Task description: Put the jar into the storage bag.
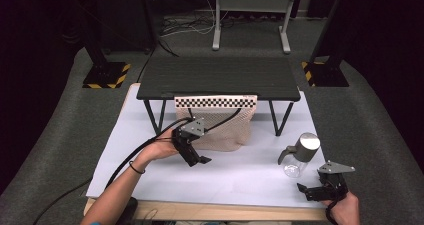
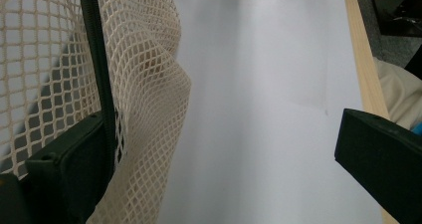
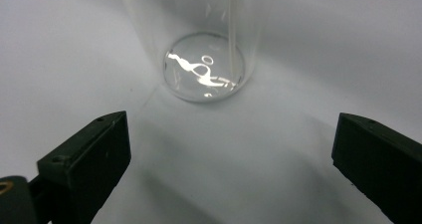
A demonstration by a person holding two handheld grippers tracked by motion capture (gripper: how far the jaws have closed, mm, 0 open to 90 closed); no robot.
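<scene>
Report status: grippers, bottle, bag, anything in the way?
Left gripper open beside mesh bag. Right gripper open, short of clear bottle. Bottle upright, nothing between.

A cream mesh bag [image 1: 227,127] hangs from the front edge of a small black table [image 1: 220,77], under a checkered strip; its lower part rests on the white board [image 1: 150,135]. To its right, well apart, a clear bottle [image 1: 299,155] with a grey cap stands upright on the board.
</scene>
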